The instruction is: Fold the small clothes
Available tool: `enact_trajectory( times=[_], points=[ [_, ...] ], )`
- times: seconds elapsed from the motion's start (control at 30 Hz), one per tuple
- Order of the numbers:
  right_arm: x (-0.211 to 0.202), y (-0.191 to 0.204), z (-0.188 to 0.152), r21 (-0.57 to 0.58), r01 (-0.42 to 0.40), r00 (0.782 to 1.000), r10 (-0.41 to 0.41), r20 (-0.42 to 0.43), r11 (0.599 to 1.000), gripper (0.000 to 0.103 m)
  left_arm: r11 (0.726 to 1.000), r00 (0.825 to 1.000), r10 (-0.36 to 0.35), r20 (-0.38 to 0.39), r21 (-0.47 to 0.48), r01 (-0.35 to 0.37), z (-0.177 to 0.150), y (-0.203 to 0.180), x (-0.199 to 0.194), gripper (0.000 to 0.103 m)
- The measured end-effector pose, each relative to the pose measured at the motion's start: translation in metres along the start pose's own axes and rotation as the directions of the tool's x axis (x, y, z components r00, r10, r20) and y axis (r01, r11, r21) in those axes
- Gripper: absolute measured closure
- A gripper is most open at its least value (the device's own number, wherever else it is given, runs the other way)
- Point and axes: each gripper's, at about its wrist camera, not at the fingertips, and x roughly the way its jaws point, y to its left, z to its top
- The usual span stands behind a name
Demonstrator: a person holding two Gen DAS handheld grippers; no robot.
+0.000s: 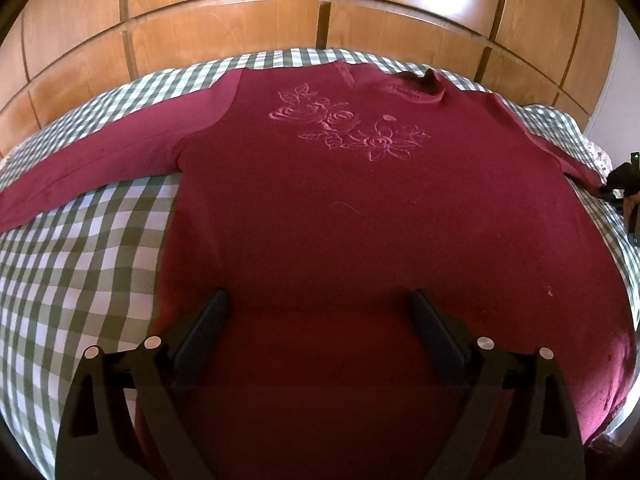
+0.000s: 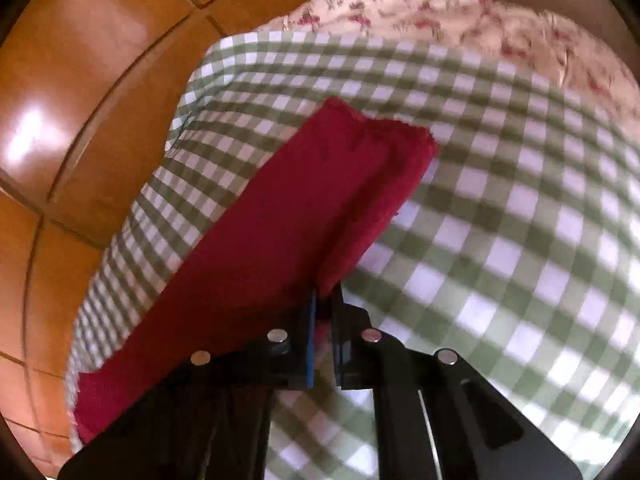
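Observation:
A dark red long-sleeved sweater [image 1: 320, 200] with embroidered roses lies flat, front up, on a green and white checked cloth [image 1: 80, 260]. Its left sleeve [image 1: 100, 160] stretches out to the left. My left gripper [image 1: 320, 300] is open and empty, just above the sweater's lower body. My right gripper [image 2: 326, 296] is shut on the sweater's right sleeve [image 2: 320, 200] and holds its edge lifted off the cloth. The right gripper also shows at the far right of the left wrist view [image 1: 624, 184], at the sleeve's end.
The checked cloth [image 2: 520, 240] covers a bed. A floral bedspread [image 2: 440, 8] lies beyond it. A wooden panelled wardrobe [image 1: 320, 8] stands behind the bed. A tiled floor [image 2: 60, 120] lies to the left in the right wrist view.

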Motion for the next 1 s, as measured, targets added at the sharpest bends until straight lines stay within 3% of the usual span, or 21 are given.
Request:
enact_trajectory(
  times=[0.07, 0.2, 0.4, 0.5, 0.57, 0.7, 0.77, 0.83, 0.87, 0.9, 0.97, 1.0],
  points=[
    [-0.001, -0.019, -0.006, 0.025, 0.004, 1.000, -0.004, -0.006, 1.000, 0.098, 1.000, 1.000, -0.001, 0.001, -0.001, 0.001, 0.000, 0.000, 0.001, 0.011],
    [-0.017, -0.007, -0.010, -0.014, -0.044, 0.999, 0.044, 0.010, 0.999, 0.098, 1.000, 1.000, -0.005, 0.002, -0.001, 0.005, 0.001, 0.001, 0.002, 0.011],
    [-0.063, 0.053, -0.021, -0.136, -0.195, 0.978, 0.203, 0.051, 0.971, 0.098, 1.000, 1.000, -0.011, 0.009, -0.007, 0.011, 0.001, 0.002, 0.001, 0.011],
    [-0.092, 0.102, -0.042, -0.252, -0.277, 0.953, 0.298, 0.048, 0.927, 0.098, 1.000, 1.000, -0.018, 0.011, -0.010, 0.018, 0.001, 0.003, 0.000, 0.011],
    [-0.110, 0.142, -0.066, -0.338, -0.343, 0.930, 0.367, 0.011, 0.877, 0.098, 1.000, 1.000, -0.021, 0.012, -0.010, 0.022, 0.001, 0.003, -0.001, 0.011],
    [-0.132, 0.235, -0.139, -0.481, -0.481, 0.868, 0.478, -0.139, 0.734, 0.098, 0.999, 0.999, -0.035, 0.006, -0.023, 0.035, 0.002, 0.004, -0.005, 0.011],
    [-0.136, 0.274, -0.176, -0.517, -0.533, 0.838, 0.503, -0.212, 0.670, 0.098, 0.997, 0.998, -0.061, 0.000, -0.050, 0.061, 0.004, 0.007, -0.009, 0.011],
    [-0.140, 0.312, -0.217, -0.533, -0.603, 0.792, 0.525, -0.311, 0.594, 0.097, 0.992, 0.995, -0.104, -0.009, -0.078, 0.103, 0.007, 0.011, -0.015, 0.013],
    [-0.145, 0.333, -0.241, -0.552, -0.637, 0.765, 0.531, -0.365, 0.538, 0.094, 0.988, 0.992, -0.125, -0.007, -0.091, 0.124, 0.008, 0.013, -0.018, 0.016],
    [-0.148, 0.341, -0.252, -0.561, -0.645, 0.757, 0.534, -0.377, 0.518, 0.092, 0.985, 0.990, -0.142, -0.007, -0.102, 0.140, 0.010, 0.015, -0.020, 0.020],
    [-0.157, 0.352, -0.272, -0.555, -0.675, 0.727, 0.563, -0.392, 0.486, 0.043, 0.977, 0.985, -0.173, -0.007, -0.126, 0.171, 0.014, 0.021, -0.024, 0.026],
    [-0.160, 0.350, -0.275, -0.548, -0.682, 0.721, 0.572, -0.391, 0.485, 0.041, 0.972, 0.982, -0.189, -0.004, -0.145, 0.186, 0.017, 0.025, -0.026, 0.029]
  ],
)
